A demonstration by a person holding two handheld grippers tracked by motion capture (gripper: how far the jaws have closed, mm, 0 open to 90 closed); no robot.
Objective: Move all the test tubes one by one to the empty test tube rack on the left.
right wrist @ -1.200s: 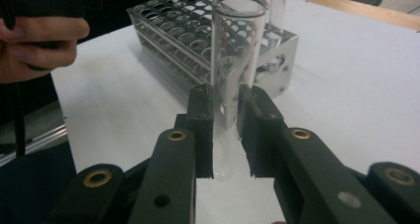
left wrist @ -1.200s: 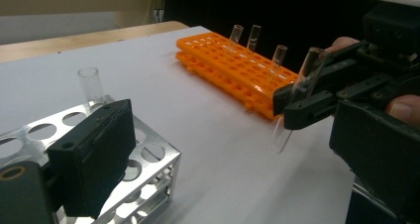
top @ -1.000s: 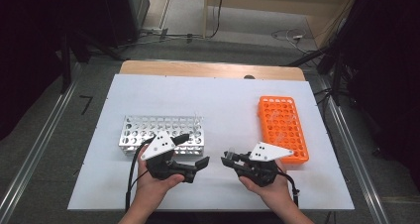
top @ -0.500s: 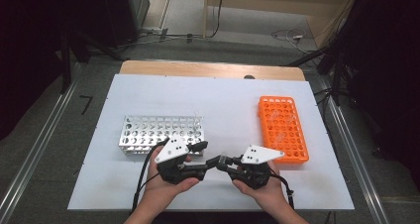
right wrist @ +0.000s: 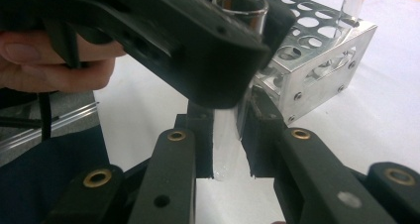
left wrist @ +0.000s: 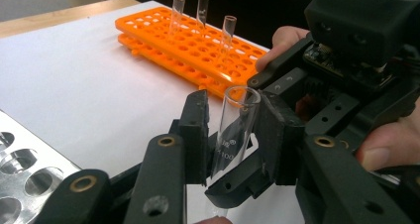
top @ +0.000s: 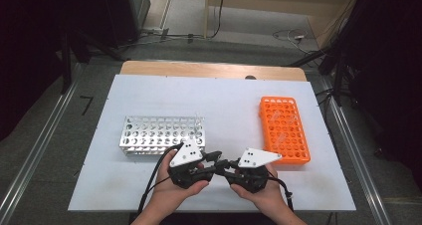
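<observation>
both grippers meet low centre of the high view; right gripper [right wrist: 229, 135] pinches the glass test tube [left wrist: 234, 132]; left gripper [left wrist: 230, 135] jaws, just closing, flank it; print reads "100".

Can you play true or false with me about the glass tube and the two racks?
1. Both grippers meet at one glass tube. True.
2. The orange rack is empty. False: the left gripper view shows three tubes standing in it.
3. The right gripper is shut on the tube's lower part. True.
4. The metal rack sits on the person's right. False: it is on the left, with the orange rack on the right.
5. The left gripper is far from the tube. False: its jaws have just been closing with the tube between them.
</observation>
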